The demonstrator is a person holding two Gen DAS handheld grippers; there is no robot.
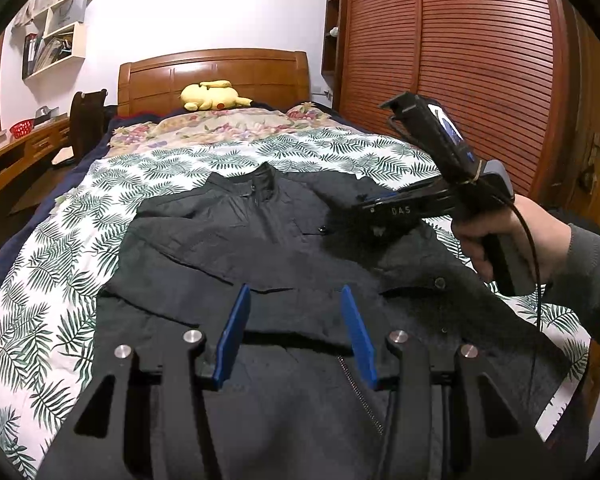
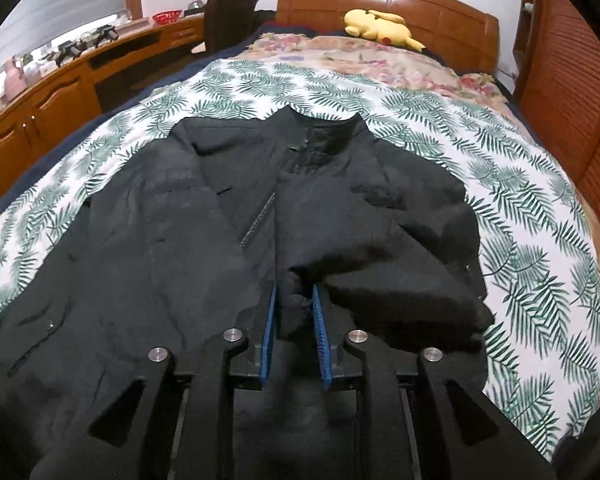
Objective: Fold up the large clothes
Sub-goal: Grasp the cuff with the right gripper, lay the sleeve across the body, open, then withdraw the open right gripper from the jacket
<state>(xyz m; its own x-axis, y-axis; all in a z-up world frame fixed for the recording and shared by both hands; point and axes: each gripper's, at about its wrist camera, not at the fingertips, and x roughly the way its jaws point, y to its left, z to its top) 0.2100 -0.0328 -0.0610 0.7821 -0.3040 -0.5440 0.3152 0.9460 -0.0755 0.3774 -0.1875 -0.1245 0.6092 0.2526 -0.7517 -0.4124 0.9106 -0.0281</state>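
Note:
A black zip jacket lies front up on the leaf-print bed cover, collar toward the headboard. In the right wrist view the jacket has its right sleeve folded in across the chest. The sleeve's end lies between the blue pads of my right gripper, which stand a little apart and loose around the cloth. In the left wrist view the right gripper hovers over the jacket's chest, held by a hand. My left gripper is open above the jacket's lower part, with nothing between its fingers.
The bed cover shows on both sides of the jacket. A yellow plush toy lies by the wooden headboard. A slatted wooden wardrobe stands to the right, and a long desk with a chair runs along the left.

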